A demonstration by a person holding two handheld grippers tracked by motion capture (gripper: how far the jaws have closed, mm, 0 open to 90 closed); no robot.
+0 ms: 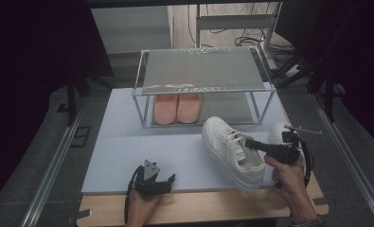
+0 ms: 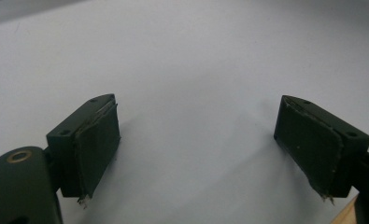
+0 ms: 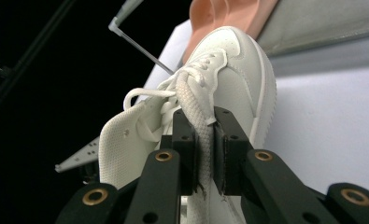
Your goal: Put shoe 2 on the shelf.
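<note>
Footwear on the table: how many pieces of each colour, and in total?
White lace-up sneakers: 2
Peach-pink slippers on the metal rack's lower shelf: 2
Total: 4

This looks like a lab or test room set up for recording, not a home. Black curtains (image 1: 28, 71) close off the left and right edges of the high view. At top centre, loose cables (image 1: 251, 40) trail over a wood floor beside a metal stand (image 1: 234, 21). Metal rails (image 1: 52, 165) run along both sides of the counter (image 1: 128, 142), which carries a bare metal shoe rack (image 1: 201, 87) at its far end.
</note>
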